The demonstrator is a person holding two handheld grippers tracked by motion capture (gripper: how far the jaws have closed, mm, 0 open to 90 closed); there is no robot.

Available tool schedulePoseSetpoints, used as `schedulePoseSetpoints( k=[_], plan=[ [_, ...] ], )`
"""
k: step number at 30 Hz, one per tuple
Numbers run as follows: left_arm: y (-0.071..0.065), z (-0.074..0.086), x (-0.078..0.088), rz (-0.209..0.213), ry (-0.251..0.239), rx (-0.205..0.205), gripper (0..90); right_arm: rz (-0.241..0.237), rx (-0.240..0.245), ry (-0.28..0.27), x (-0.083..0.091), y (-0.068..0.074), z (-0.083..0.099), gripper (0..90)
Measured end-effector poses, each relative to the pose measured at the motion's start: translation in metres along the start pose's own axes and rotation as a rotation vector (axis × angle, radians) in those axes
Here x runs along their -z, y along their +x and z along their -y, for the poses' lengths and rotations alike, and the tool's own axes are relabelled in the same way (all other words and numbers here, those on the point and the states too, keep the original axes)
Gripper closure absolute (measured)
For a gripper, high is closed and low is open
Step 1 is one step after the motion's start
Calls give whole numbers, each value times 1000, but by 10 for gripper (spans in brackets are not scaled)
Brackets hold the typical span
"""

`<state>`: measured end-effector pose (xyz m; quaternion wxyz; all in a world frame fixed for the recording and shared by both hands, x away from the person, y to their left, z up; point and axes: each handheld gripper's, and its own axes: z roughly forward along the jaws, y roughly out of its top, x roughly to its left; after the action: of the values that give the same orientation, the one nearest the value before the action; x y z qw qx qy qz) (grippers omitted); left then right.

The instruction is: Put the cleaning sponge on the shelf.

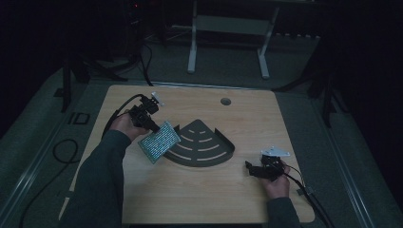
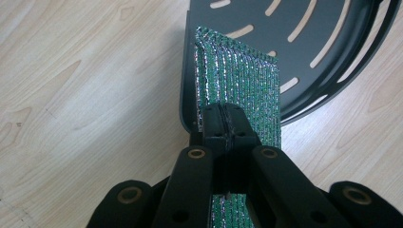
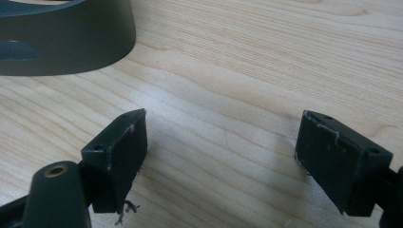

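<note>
Overhead, the high view showed a wooden bench [image 1: 199, 199] in a dim room, with a dark fan-shaped slotted tray [image 1: 202, 145] lying near its middle. The left tongs [image 1: 153, 124] were clenched on a green glittery scouring pad [image 1: 159, 141], which hung tilted at the tray's left corner, its lower edge close to the bench and its right edge just beside the tray wall. A sleeved forearm led up to the left hand [image 1: 124, 124] behind them. Well apart, near the bench's right front edge, the right hand [image 1: 276, 183] held the right tongs [image 1: 248, 167], pointing left toward the tray and touching nothing.

Next, the left gripper view looked along the left tongs [image 2: 223, 121], their jaws pressed together on the pad [image 2: 237, 80]. The pad stood on edge, running away from the camera, with its far end over the rim of the tray [image 2: 304, 57]; whether it touched the rim could not be told.

Finally, the right gripper view showed the right tongs [image 3: 221, 142] released, their jaws standing wide apart with bare bench [image 3: 247, 61] between them. A curved stretch of the tray's wall [image 3: 71, 42] sat at the upper left, apart from the jaws.
</note>
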<state>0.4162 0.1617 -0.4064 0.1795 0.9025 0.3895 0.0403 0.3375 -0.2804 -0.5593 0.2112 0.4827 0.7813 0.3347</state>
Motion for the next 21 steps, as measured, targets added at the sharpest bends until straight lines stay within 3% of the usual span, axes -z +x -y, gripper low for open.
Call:
schedulePoseSetpoints(
  k=[21],
  plan=[
    [1, -24, -5, -6, 19, -12, 900, 0, 0, 0, 0, 0, 0, 175]
  ],
)
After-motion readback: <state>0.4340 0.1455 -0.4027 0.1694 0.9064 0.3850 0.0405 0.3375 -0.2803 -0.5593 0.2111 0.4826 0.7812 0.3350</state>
